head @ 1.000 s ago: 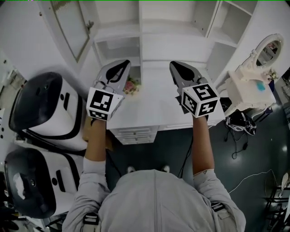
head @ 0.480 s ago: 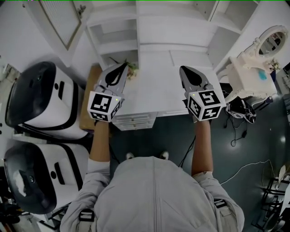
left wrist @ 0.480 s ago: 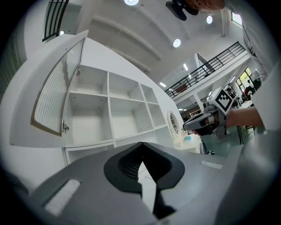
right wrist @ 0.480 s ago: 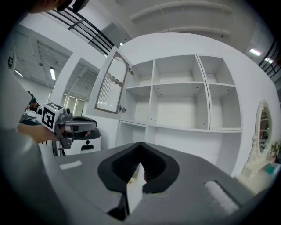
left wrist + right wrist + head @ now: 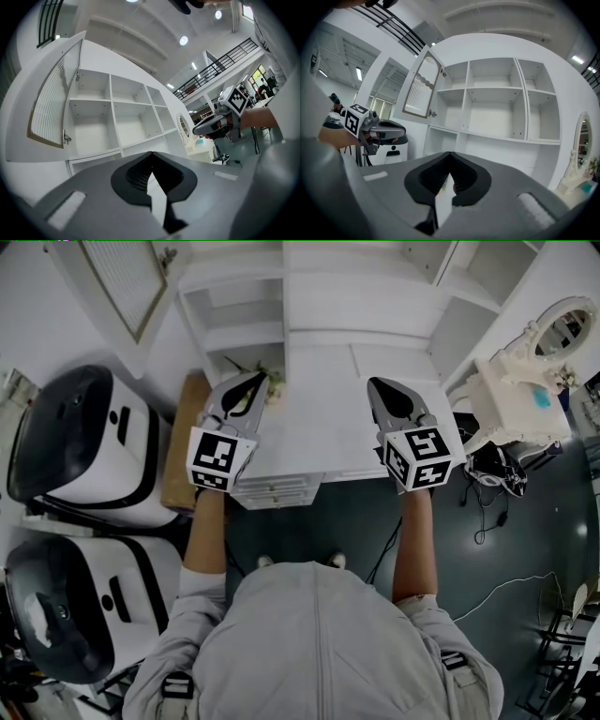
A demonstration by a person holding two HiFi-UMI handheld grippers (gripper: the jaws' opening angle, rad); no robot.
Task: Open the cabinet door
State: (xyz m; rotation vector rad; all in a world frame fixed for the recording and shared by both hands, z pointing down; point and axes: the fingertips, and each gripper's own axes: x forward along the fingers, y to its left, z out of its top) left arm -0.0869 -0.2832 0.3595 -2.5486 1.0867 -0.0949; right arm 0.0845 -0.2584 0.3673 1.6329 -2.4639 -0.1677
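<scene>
Your left claw (image 5: 257, 381): jaws together, empty | right claw (image 5: 377, 386): same | cabinet door (image 5: 117, 282): open, beyond-left of left claw | at its tip: possibly flowers (image 5: 275, 382)

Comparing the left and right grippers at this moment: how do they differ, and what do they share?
The left gripper hovers over the left edge of the desk, beside the flowers, on the open cabinet door's side. The right gripper hovers over the desk's right part, nearer the oval mirror. Their marker cubes show different patterns. Both are shut, empty and aimed at the shelves.
</scene>
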